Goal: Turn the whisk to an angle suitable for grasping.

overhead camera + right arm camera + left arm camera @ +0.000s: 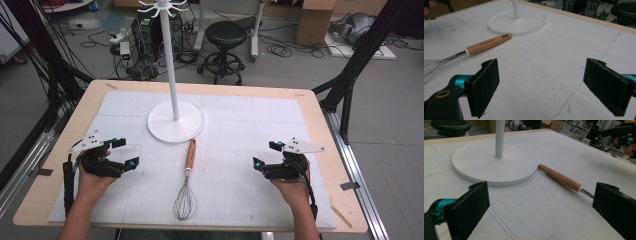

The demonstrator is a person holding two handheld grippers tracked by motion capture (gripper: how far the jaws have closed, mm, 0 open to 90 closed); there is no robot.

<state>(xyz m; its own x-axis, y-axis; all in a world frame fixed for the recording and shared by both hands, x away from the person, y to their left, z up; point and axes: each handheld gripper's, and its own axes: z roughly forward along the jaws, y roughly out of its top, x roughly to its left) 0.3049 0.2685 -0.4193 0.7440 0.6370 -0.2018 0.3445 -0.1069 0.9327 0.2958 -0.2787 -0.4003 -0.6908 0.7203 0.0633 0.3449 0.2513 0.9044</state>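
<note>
The whisk (pixel 187 185) lies flat on the desk (pixel 320 125), its wooden handle tip just beside the white stand (pixel 176 120) base. My left tongs (pixel 125 152) and right tongs (pixel 265 154) are both wide apart, empty, flanking the whisk.

Grey floor (pixel 35 95) beyond table, strewn with cables (pixel 280 49); black stool (pixel 226 34) (round seat), black frame legs (pixel 357 55) alongside.

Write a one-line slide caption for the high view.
Whisk lies on the white mat below the stand, between the open left gripper and open right gripper.
</note>
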